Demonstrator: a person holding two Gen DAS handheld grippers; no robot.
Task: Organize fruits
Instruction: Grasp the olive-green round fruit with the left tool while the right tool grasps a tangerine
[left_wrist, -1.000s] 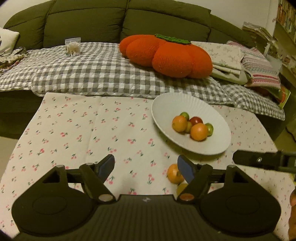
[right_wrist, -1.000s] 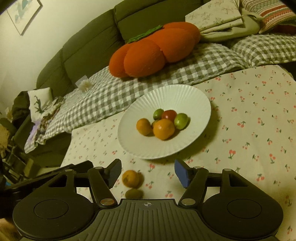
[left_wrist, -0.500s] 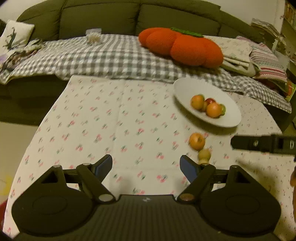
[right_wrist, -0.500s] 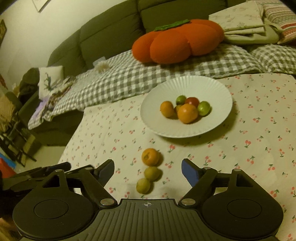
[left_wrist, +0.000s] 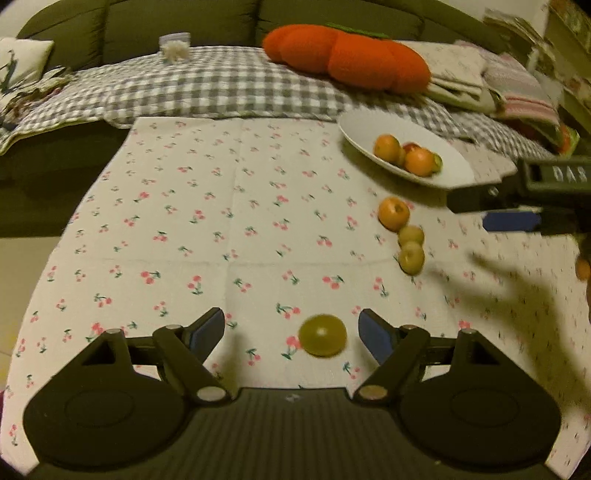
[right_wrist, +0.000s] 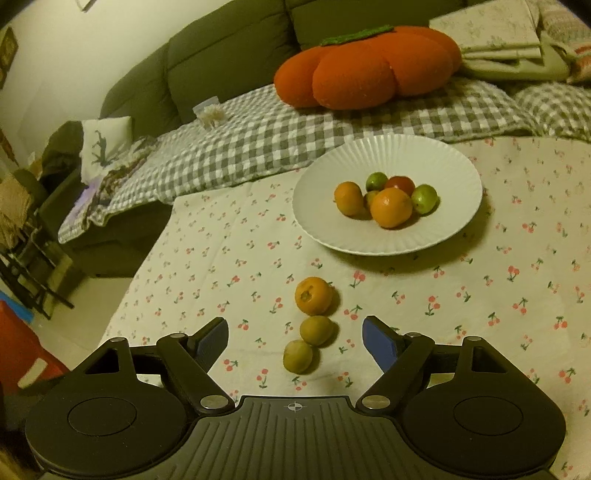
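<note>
A round green fruit lies on the cherry-print cloth between the fingers of my left gripper, nearer the right pad and untouched; the jaws are closing slightly. Farther right, an orange fruit and two yellow-green fruits form a short row below the white plate. In the right wrist view, my right gripper stands open over that row: the orange fruit lies just beyond the tips and the yellow-green ones between the fingers, untouched. The plate holds several orange, green and red fruits. The right gripper also shows in the left wrist view.
A cloth-covered table fronts a green sofa with a checked blanket. An orange pumpkin cushion and folded textiles lie behind the plate. The table's left edge drops to the floor, where there are a red box and a dark rack.
The left gripper has drawn back from the plate and sunk; a green fruit now lies between its fingers. The right gripper has opened wider and pulled back, revealing the row of three fruits.
</note>
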